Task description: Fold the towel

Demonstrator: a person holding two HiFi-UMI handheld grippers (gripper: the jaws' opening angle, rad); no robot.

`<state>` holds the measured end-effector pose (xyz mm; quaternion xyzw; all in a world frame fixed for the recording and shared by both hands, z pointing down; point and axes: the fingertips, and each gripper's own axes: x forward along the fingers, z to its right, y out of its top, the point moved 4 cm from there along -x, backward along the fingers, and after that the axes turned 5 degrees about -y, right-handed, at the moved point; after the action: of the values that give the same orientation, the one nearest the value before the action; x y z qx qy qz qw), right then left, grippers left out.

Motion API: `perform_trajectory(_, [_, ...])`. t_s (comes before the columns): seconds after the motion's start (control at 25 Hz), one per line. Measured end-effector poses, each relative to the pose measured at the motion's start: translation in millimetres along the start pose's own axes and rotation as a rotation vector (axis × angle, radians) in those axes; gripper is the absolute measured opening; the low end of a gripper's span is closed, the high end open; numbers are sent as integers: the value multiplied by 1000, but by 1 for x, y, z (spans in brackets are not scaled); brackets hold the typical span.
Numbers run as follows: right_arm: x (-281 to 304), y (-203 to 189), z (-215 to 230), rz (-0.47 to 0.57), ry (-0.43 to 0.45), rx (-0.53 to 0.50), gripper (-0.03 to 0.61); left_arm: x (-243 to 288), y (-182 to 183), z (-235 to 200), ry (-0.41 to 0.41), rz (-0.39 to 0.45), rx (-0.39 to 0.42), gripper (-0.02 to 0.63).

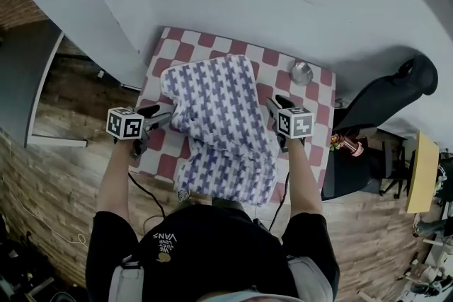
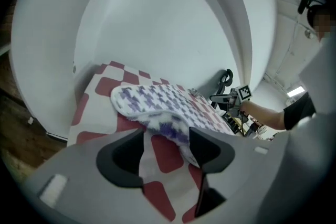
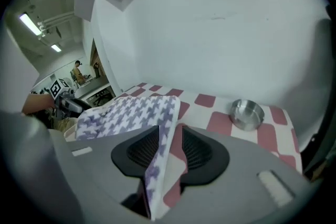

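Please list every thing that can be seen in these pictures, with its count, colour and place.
tablecloth: one, red and white checked, spread in front of the person
towel: one, white with purple pattern, lying along the tablecloth's middle
bowl: one, silver metal, far right corner of the tablecloth
chair: one, black, right of the tablecloth
left tongs: one, grey, open at the towel's left edge
right tongs: one, grey, open, towel's edge standing between them

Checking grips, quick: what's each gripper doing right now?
Left gripper: open, towel edge between its jaws, not gripped.
Right gripper: open, towel edge loose between its jaws.
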<state>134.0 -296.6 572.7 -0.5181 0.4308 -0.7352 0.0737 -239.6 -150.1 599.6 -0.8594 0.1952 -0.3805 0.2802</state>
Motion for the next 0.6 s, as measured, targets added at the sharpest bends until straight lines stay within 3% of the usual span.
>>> perform_trajectory(0.24, [57,53,0,-13,68,-106,127,-19,33,-40,192,92,-3,249])
perform_trajectory(0.6, [147,90,1,-30,85,-154,128,33,79,-85,381,167,44,249])
